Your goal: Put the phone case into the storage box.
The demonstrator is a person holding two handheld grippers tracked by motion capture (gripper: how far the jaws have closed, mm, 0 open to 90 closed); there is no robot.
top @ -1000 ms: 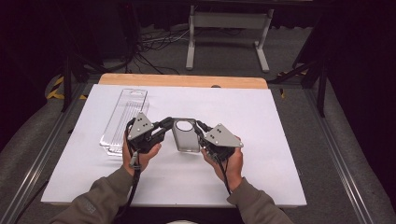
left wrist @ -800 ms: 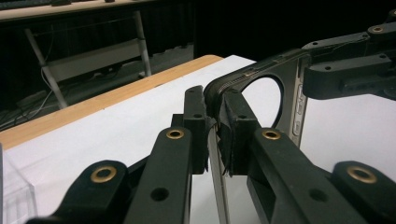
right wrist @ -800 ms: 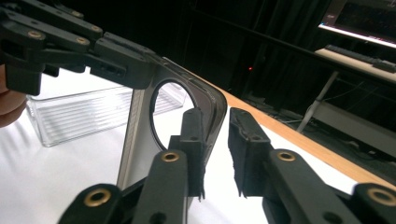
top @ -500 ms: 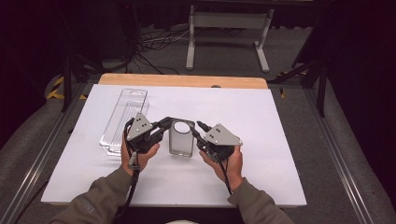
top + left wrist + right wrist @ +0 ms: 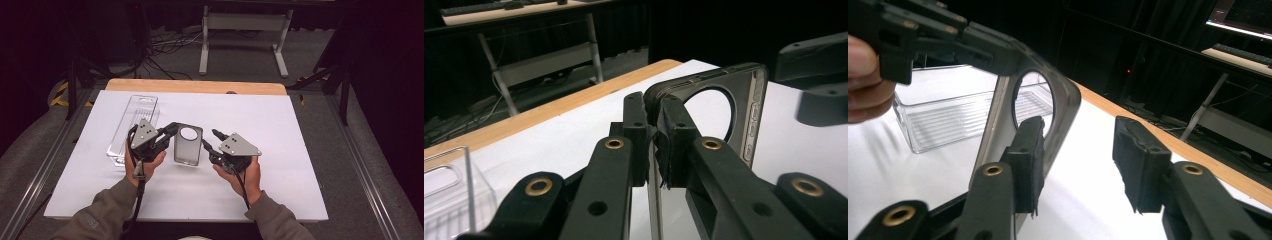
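**Phone case pinched by the left gripper, right jaws parted beside it**

A dark phone case [image 5: 188,145] with a round camera cut-out near its top sits between the two grippers, above the middle of the white table [image 5: 280,130]. In the high view its back panel faces the camera, with the cut-out at the far end.

The left gripper [image 5: 167,132] is clamped on the case. In the left gripper view its two black jaws meet on the rim at the top corner of the phone case [image 5: 729,110], the pads pressing from both sides of the thin wall, and the case runs on away from the jaws, cut-out just past the pinch point. The person's left hand [image 5: 142,162] holds that gripper from below.

The right gripper [image 5: 209,140] stands at the case's other long edge. Its jaws have just been opening and are now apart. In the right gripper view one jaw lies just beside the case's face below the cut-out, the other stands well clear to the side with bare table between them; the edge of the phone case [image 5: 1058,110] is near the first jaw, and whether it touches I cannot tell.

A clear plastic box [image 5: 132,127] lies on the table just beyond the left gripper, close to the table's left edge.
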